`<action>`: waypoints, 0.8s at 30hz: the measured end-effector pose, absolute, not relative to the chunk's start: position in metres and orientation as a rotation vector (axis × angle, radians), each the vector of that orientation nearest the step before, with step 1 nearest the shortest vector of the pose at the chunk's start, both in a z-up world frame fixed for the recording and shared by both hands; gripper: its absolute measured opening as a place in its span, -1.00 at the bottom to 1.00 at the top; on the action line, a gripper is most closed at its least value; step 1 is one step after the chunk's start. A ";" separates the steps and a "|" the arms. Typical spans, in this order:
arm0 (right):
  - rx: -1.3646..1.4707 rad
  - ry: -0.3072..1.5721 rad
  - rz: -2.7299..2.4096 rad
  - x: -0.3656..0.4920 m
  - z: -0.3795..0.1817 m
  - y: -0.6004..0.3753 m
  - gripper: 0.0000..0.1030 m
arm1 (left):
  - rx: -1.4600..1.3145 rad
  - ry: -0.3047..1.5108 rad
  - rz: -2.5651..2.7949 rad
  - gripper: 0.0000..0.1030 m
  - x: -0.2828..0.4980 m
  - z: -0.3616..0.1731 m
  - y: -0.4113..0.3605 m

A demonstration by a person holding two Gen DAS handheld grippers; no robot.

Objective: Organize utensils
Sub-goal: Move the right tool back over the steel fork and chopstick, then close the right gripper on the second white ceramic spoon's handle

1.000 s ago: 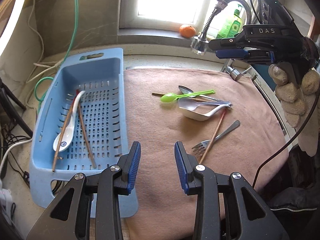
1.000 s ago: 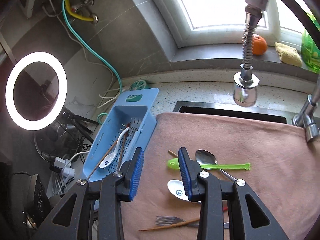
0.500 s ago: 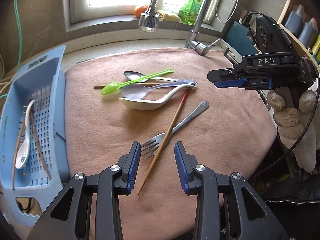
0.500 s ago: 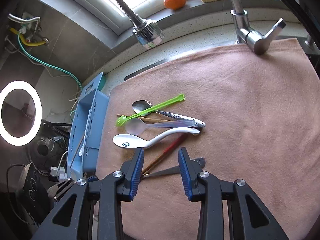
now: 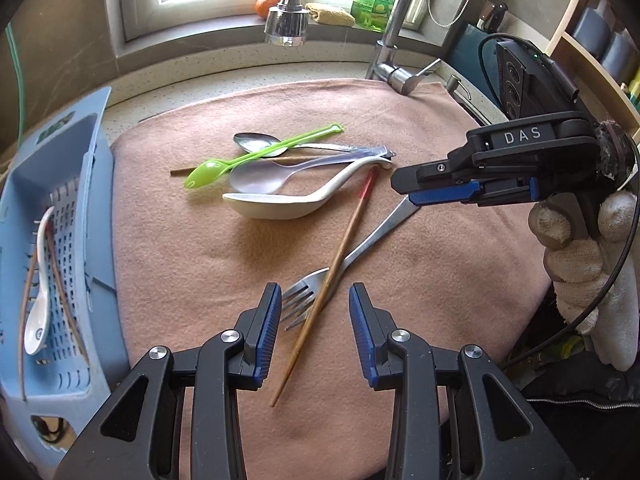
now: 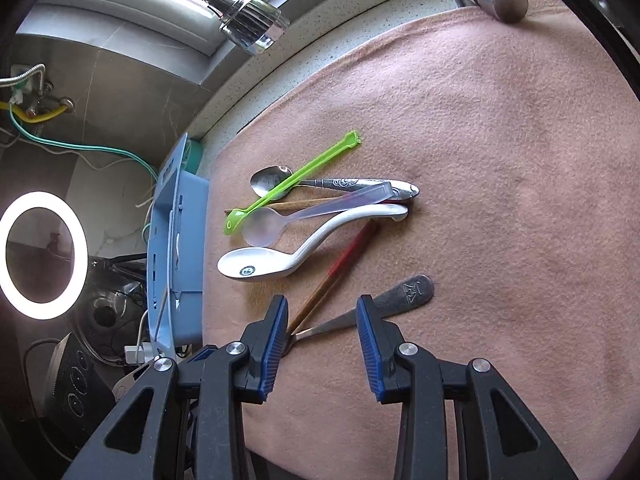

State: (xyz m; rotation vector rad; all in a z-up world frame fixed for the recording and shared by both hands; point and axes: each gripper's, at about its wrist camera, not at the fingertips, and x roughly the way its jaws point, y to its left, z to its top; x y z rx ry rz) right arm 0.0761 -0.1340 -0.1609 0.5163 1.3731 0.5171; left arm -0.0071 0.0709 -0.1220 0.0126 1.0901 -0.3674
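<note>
A metal fork (image 5: pixel 360 244) and a brown chopstick (image 5: pixel 336 264) lie crossed on the pink cloth (image 5: pixel 192 264). Beyond them lie a white ceramic spoon (image 5: pixel 288 202), a clear plastic spoon (image 5: pixel 276 172), a green plastic spoon (image 5: pixel 256 156) and a metal spoon (image 5: pixel 256 142). My left gripper (image 5: pixel 312 324) is open, its jaws on either side of the fork tines and chopstick. My right gripper (image 6: pixel 322 328) is open over the fork handle (image 6: pixel 400 296); it shows in the left wrist view (image 5: pixel 436 184) above the handle end.
A blue slotted basket (image 5: pixel 96 184) at the left holds a white spoon (image 5: pixel 40 280) and chopsticks. The faucet head (image 5: pixel 286 24) hangs over the cloth's far edge. The tap lever (image 5: pixel 404 76) stands at the far right. An orange (image 5: pixel 266 2) sits on the sill.
Both grippers swung from the basket side to the cloth and came down toward the fork and chopstick. Both stayed open. The utensils have not moved.
</note>
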 end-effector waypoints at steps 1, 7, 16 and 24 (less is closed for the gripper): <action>0.530 1.372 0.518 0.078 -0.161 -0.133 -0.38 | 0.014 1.091 -0.364 -0.35 -0.002 -0.122 0.072; 0.587 1.369 0.508 0.092 -0.164 -0.126 -0.37 | 0.024 1.111 -0.366 -0.32 0.021 -0.119 0.077; 0.631 1.413 0.478 0.109 -0.181 -0.119 -0.37 | -0.060 1.169 -0.352 -0.22 0.047 -0.135 0.095; 0.634 1.444 0.462 0.118 -0.187 -0.112 -0.37 | -0.033 1.191 -0.371 -0.12 0.066 -0.144 0.092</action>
